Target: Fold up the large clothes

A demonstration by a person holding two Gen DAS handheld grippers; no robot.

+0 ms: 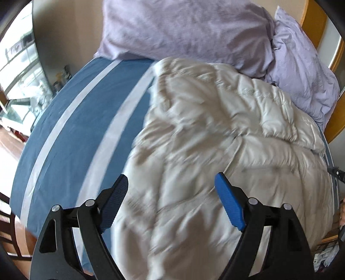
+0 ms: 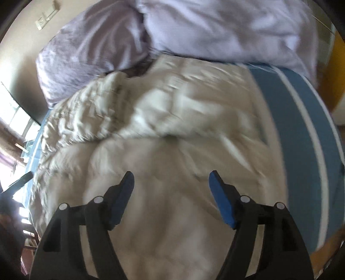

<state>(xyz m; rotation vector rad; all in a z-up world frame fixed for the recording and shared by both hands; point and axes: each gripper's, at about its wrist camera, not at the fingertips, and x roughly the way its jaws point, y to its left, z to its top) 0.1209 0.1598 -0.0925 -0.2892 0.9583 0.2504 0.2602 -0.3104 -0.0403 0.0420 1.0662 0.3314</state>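
A cream quilted puffer coat (image 1: 211,137) lies spread and rumpled on a blue bed sheet with pale stripes (image 1: 71,129). My left gripper (image 1: 171,178) hangs above the coat's left part, jaws wide apart, nothing between the blue pads (image 1: 228,204). In the right wrist view the same coat (image 2: 163,129) fills the middle of the blurred picture. Over it my right gripper (image 2: 171,175) is open, its pads (image 2: 222,204) off the fabric. The other gripper's dark tip (image 1: 335,172) shows at the right edge of the left wrist view.
Two lilac pillows (image 1: 189,28) (image 1: 301,69) lie at the head of the bed, also seen as pillows (image 2: 226,28) in the right wrist view. A wooden headboard (image 1: 312,17) stands behind. The blue sheet (image 2: 306,120) runs right of the coat. Windows (image 1: 19,64) and floor lie left.
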